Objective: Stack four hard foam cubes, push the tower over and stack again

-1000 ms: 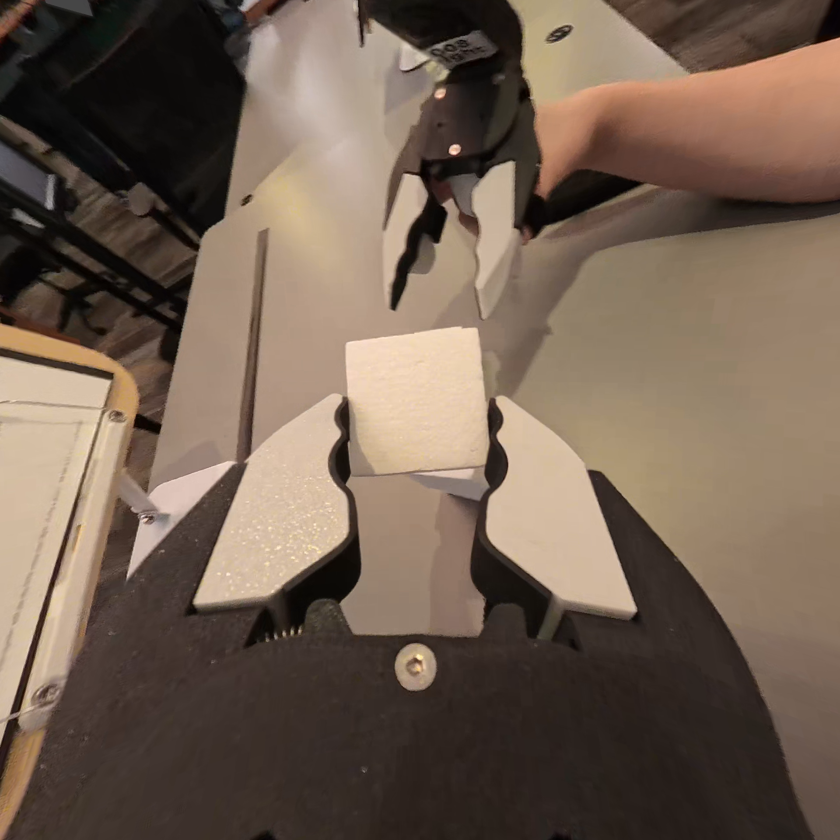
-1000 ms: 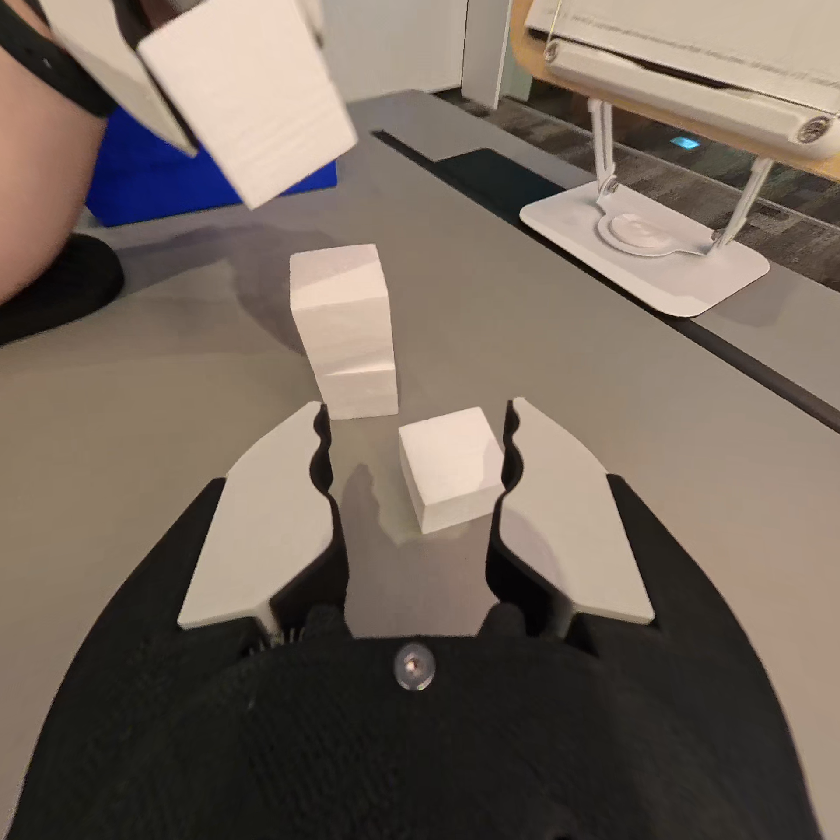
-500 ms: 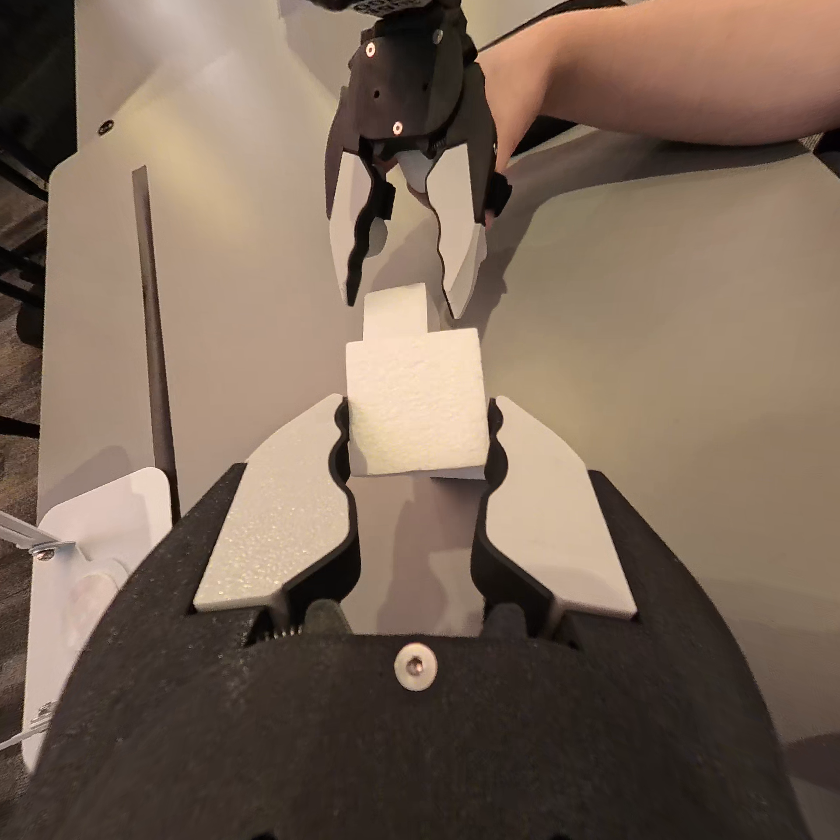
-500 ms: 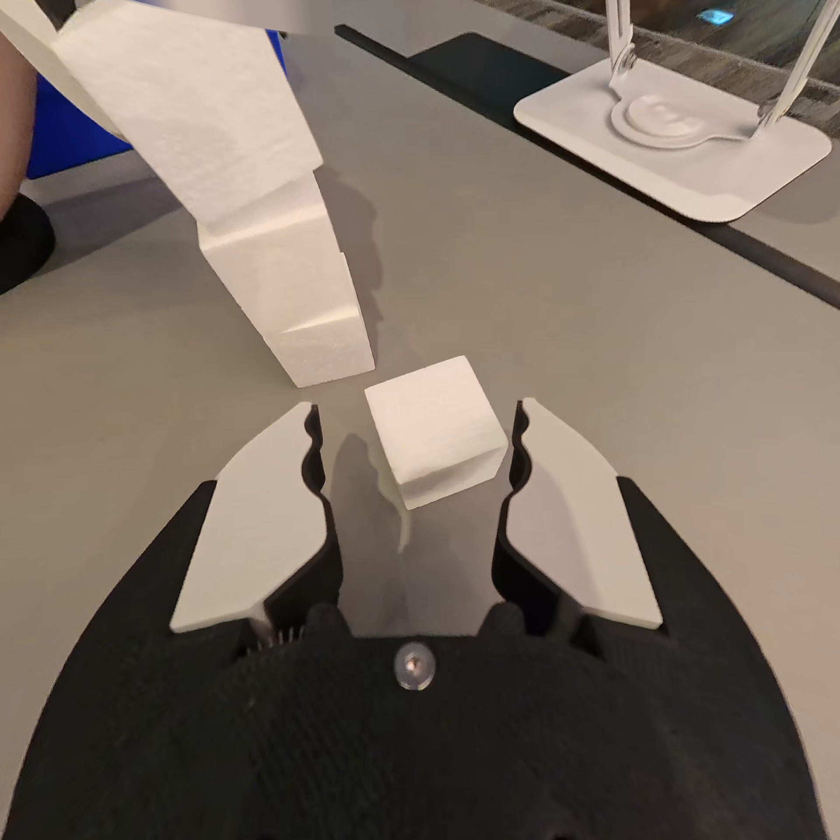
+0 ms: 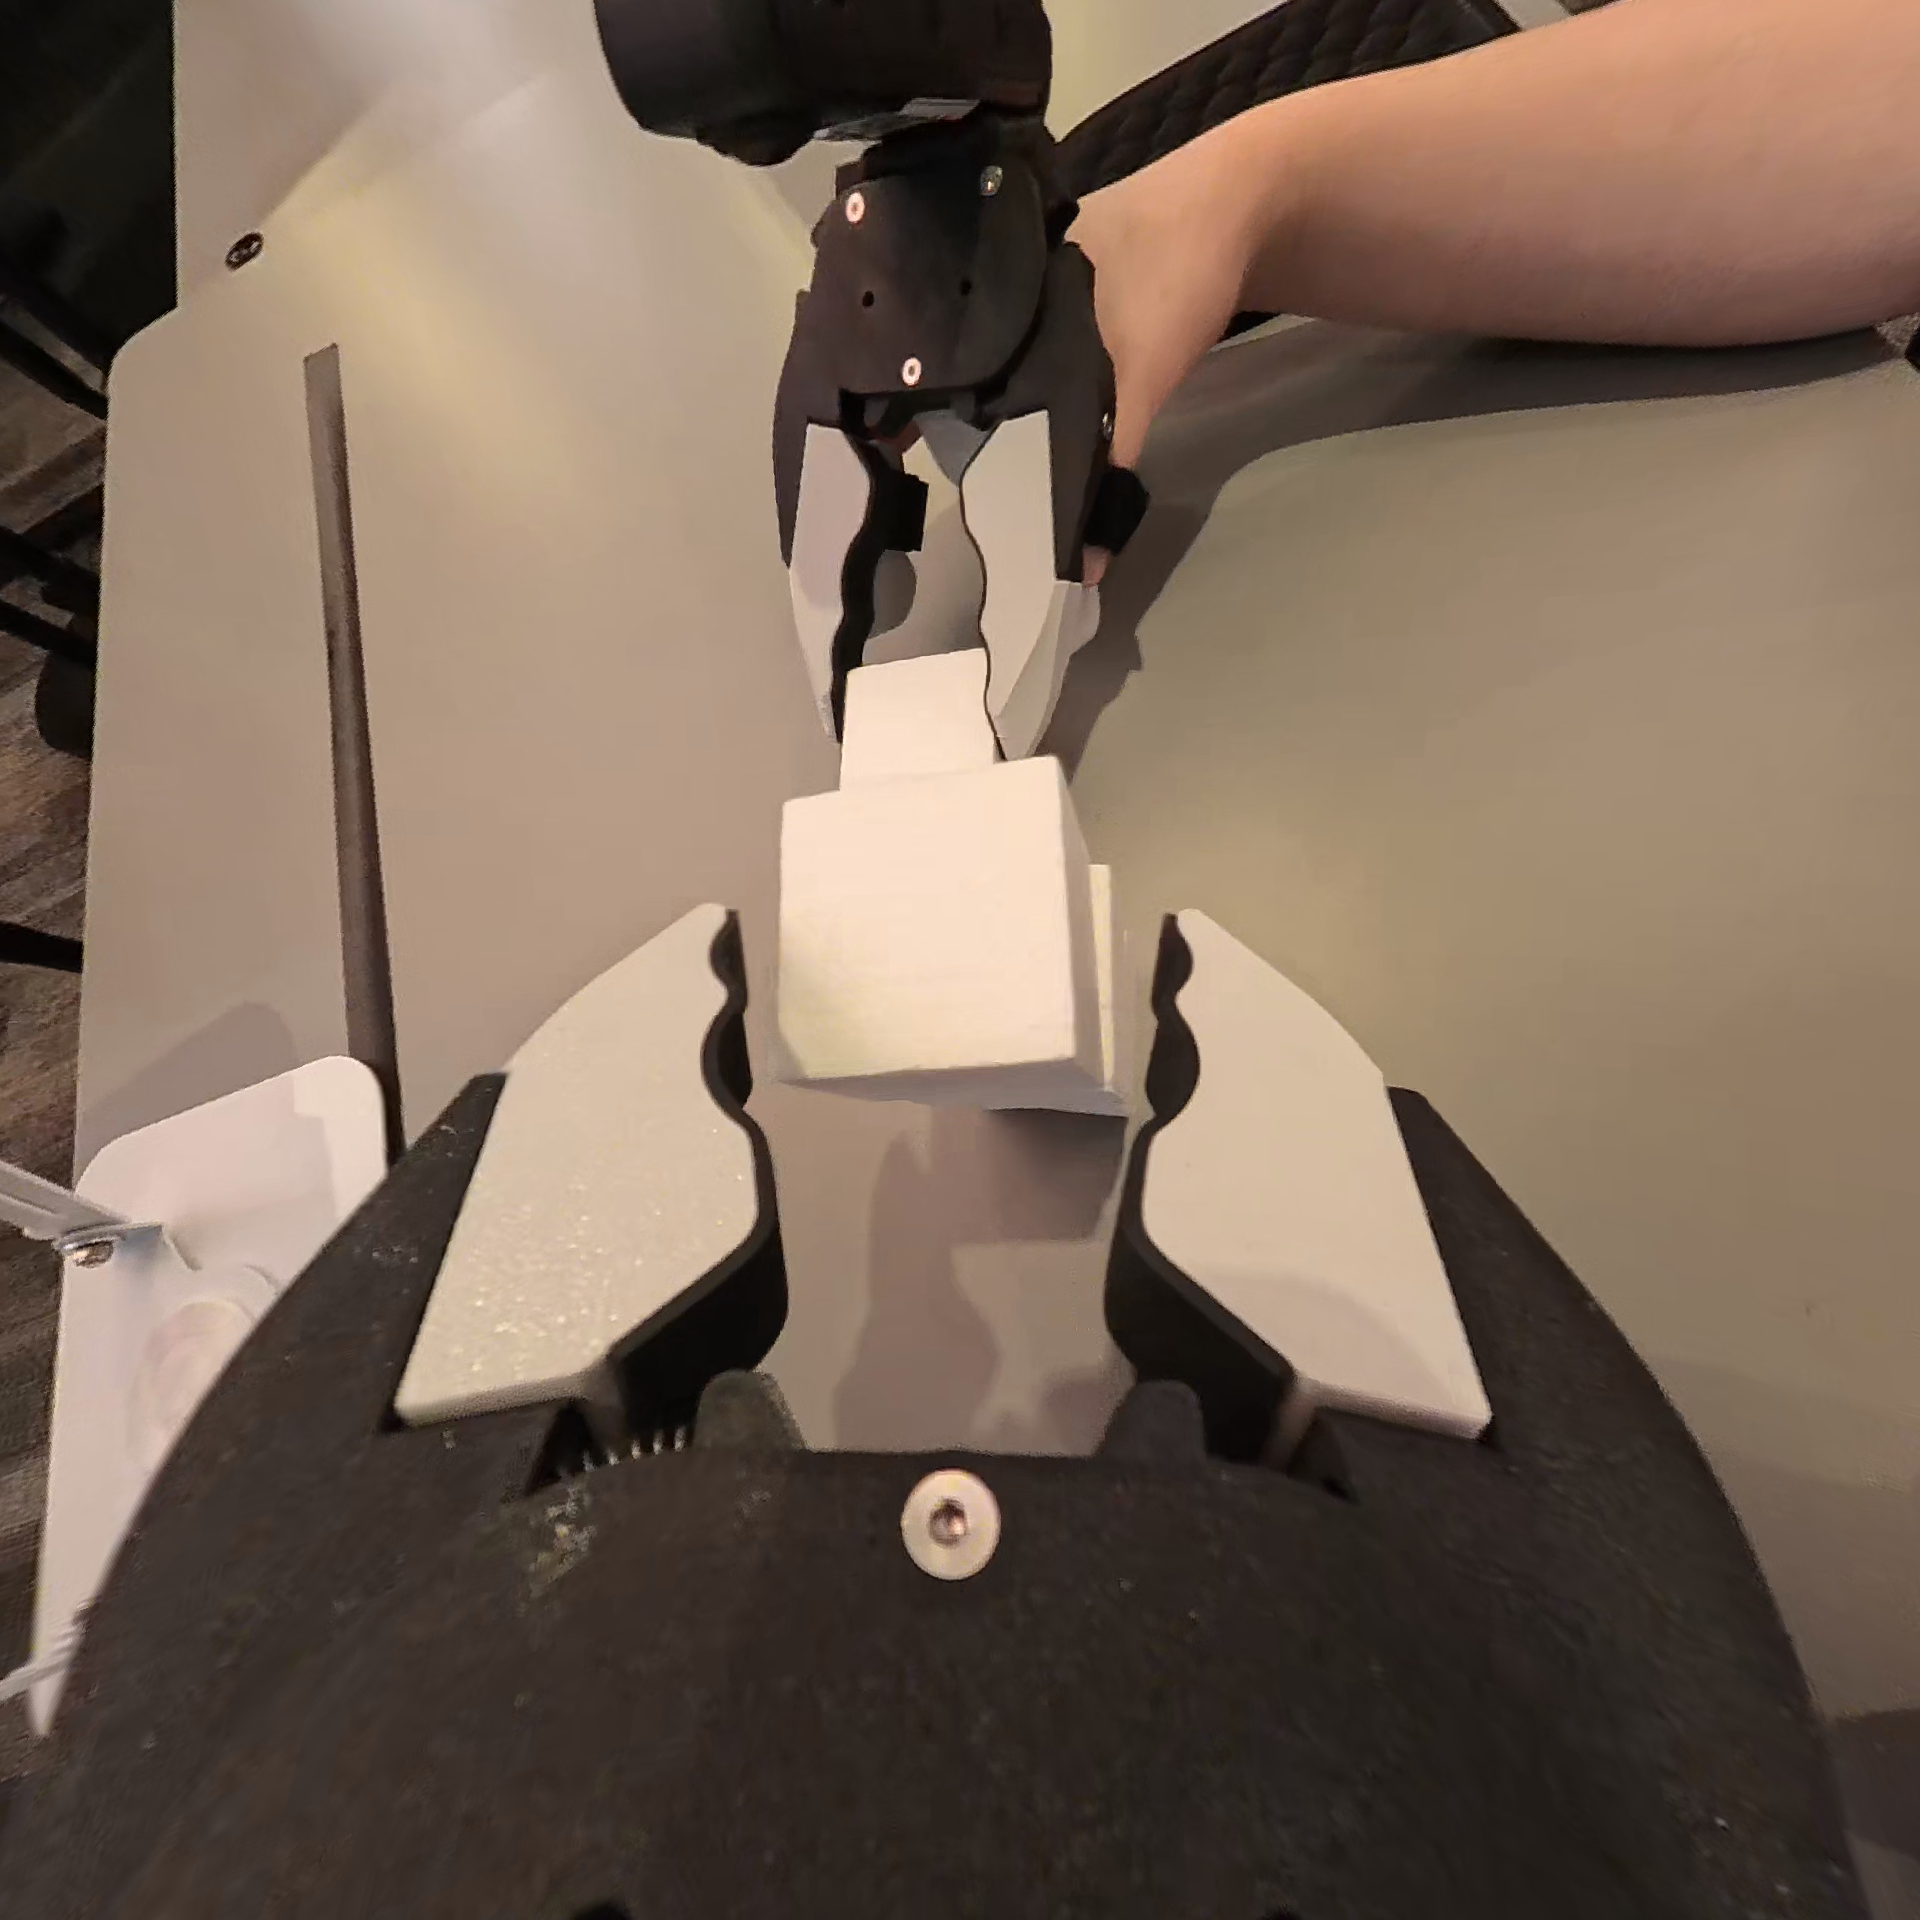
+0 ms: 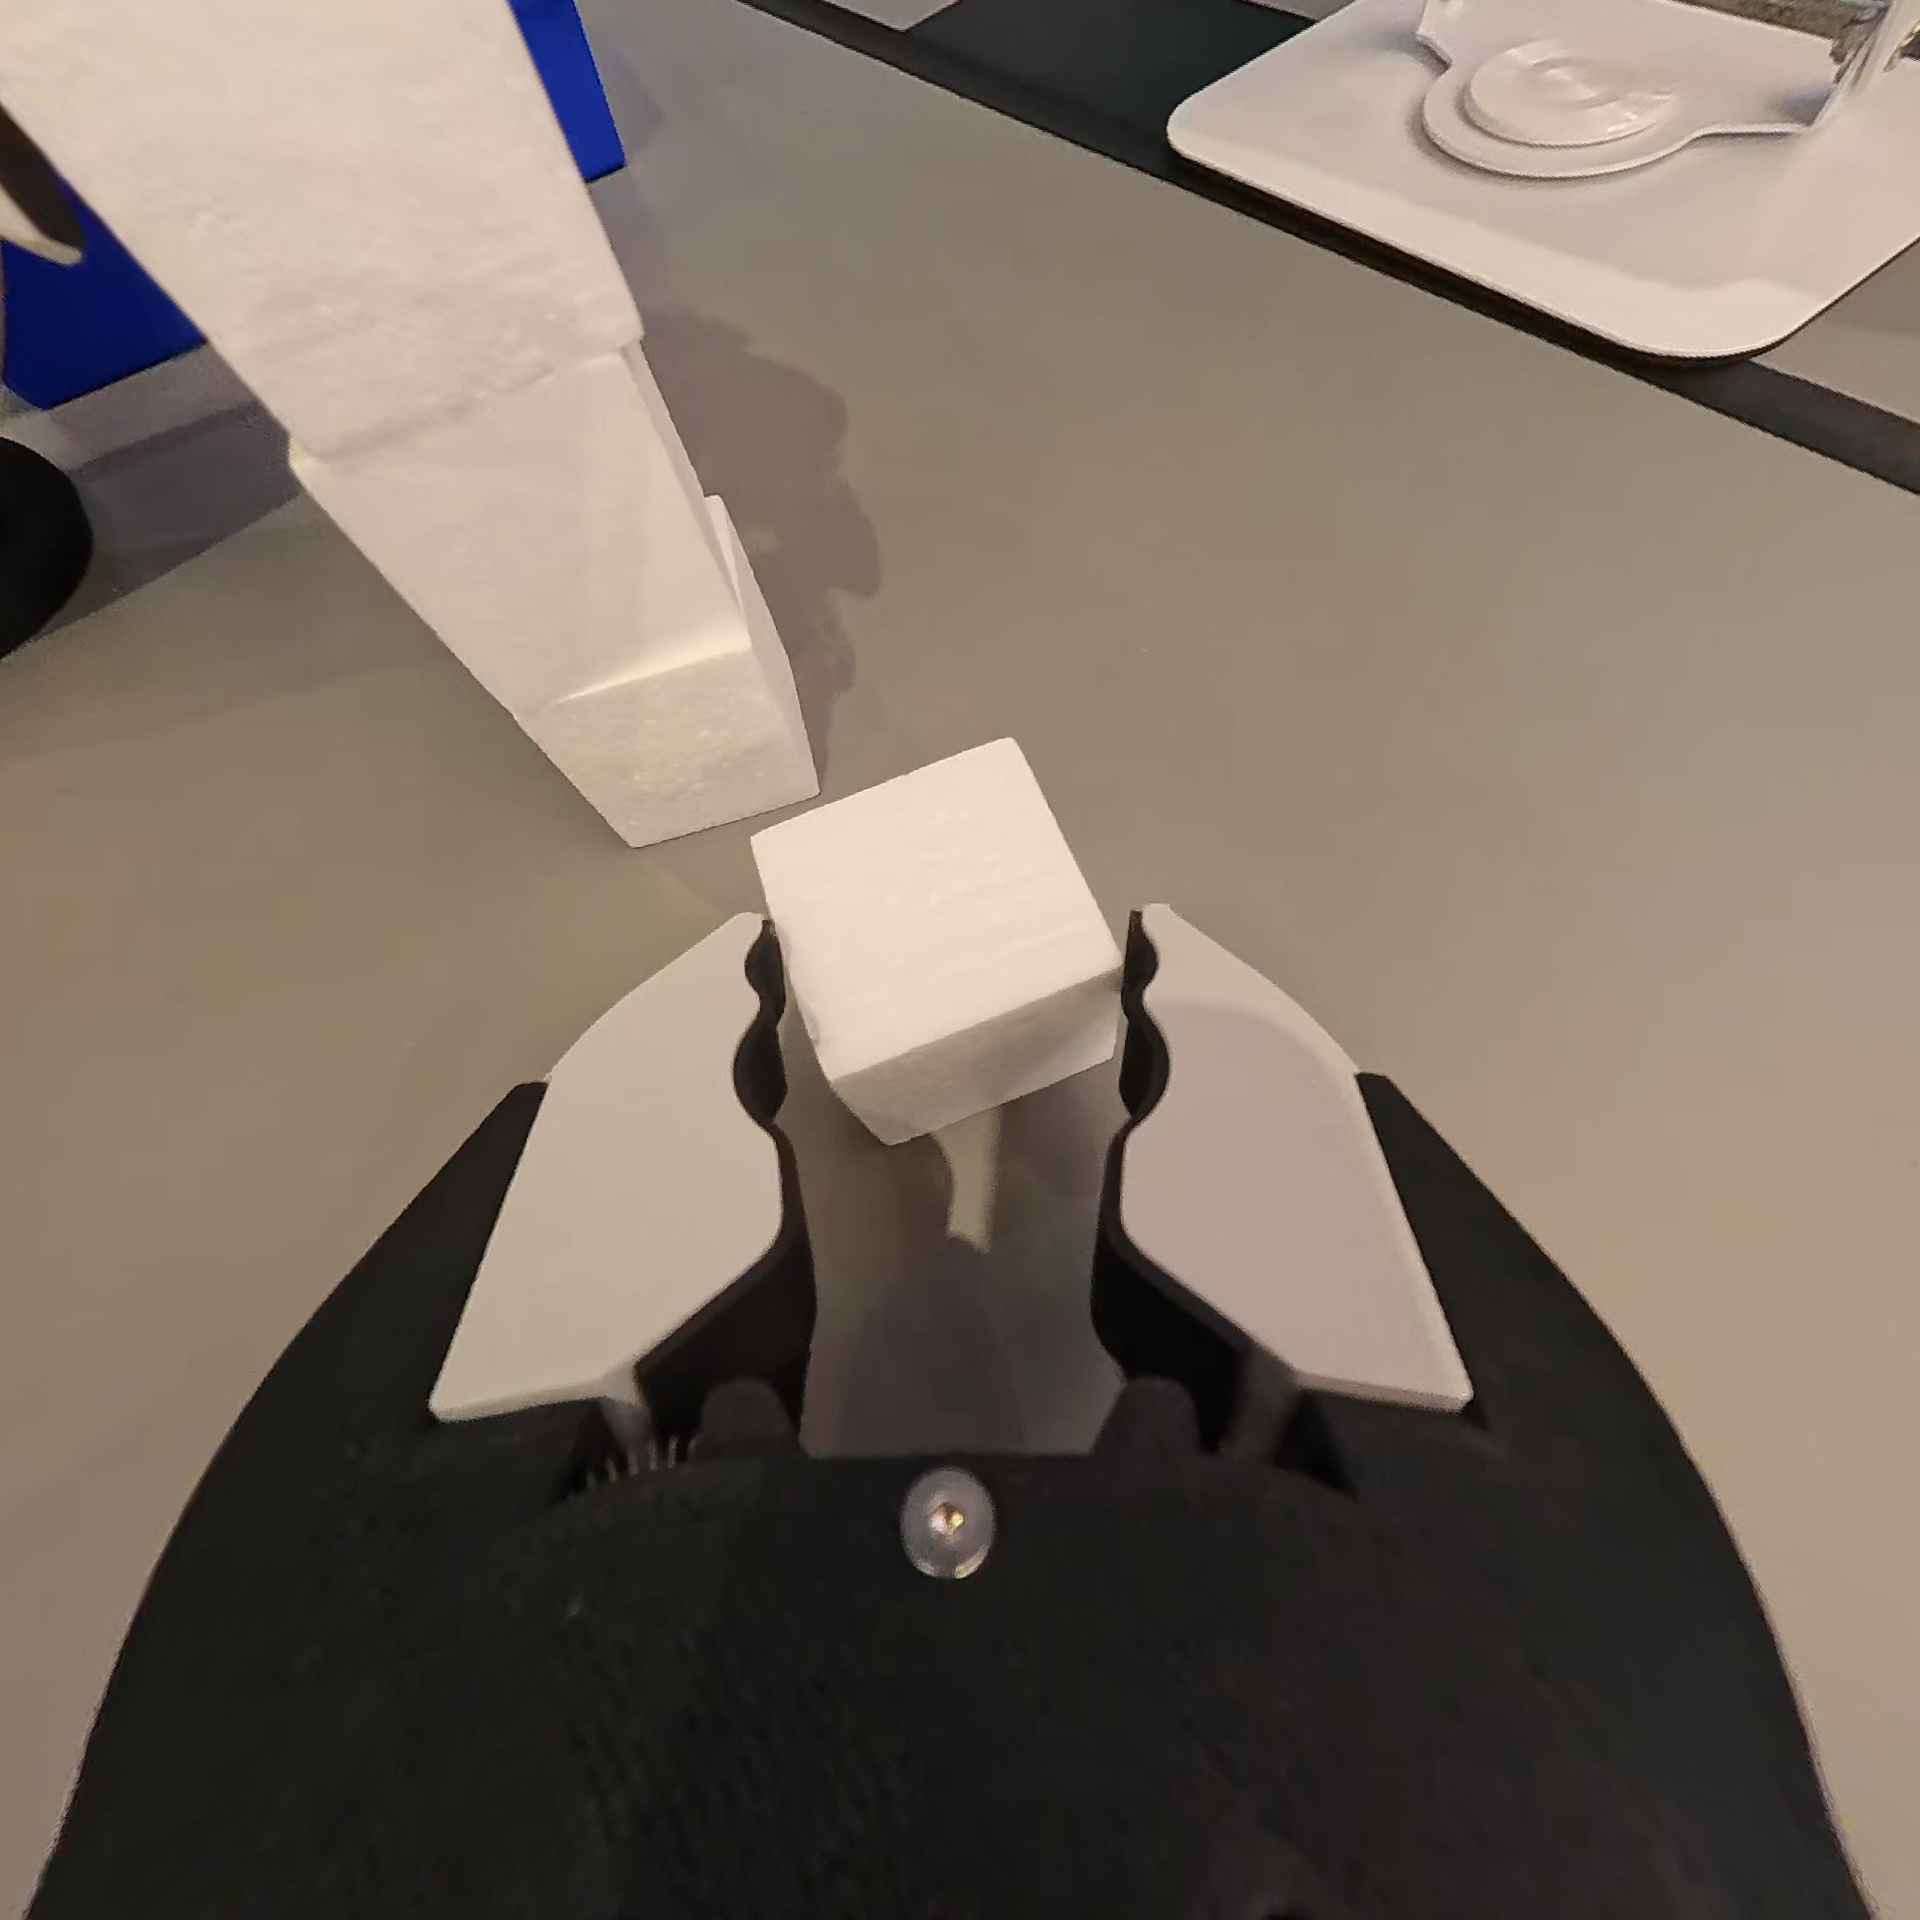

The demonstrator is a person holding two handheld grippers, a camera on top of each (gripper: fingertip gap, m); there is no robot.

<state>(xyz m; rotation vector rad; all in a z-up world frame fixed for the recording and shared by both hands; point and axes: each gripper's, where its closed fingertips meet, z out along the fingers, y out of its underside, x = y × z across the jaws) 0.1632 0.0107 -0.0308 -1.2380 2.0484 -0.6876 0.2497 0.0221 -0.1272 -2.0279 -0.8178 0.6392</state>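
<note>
In the left wrist view my left gripper (image 5: 948, 923) is open. Its pads stand clear on both sides of a white foam cube (image 5: 914, 935), the top of a tower of three cubes (image 6: 540, 499). The cube rests on the tower. In the right wrist view my right gripper (image 6: 953, 920) is closed around a fourth white cube (image 6: 935, 935), turned askew on the grey table (image 6: 1351, 727) just in front of the tower. Both pads touch its corners. The right gripper also shows in the left wrist view (image 5: 925, 727), beyond the tower, its fingers on that cube (image 5: 909, 717).
A white stand base (image 6: 1558, 156) lies at the far right across a dark slot in the table; the base also shows in the left wrist view (image 5: 208, 1247). A blue object (image 6: 104, 312) sits behind the tower. A person's arm (image 5: 1507, 208) reaches in from the right. My right fingertips sit around 15 cm from my left ones.
My left gripper set its cube on the tower and opened, so the cube left its grasp. My right gripper moved forward around the loose cube and closed on it.
</note>
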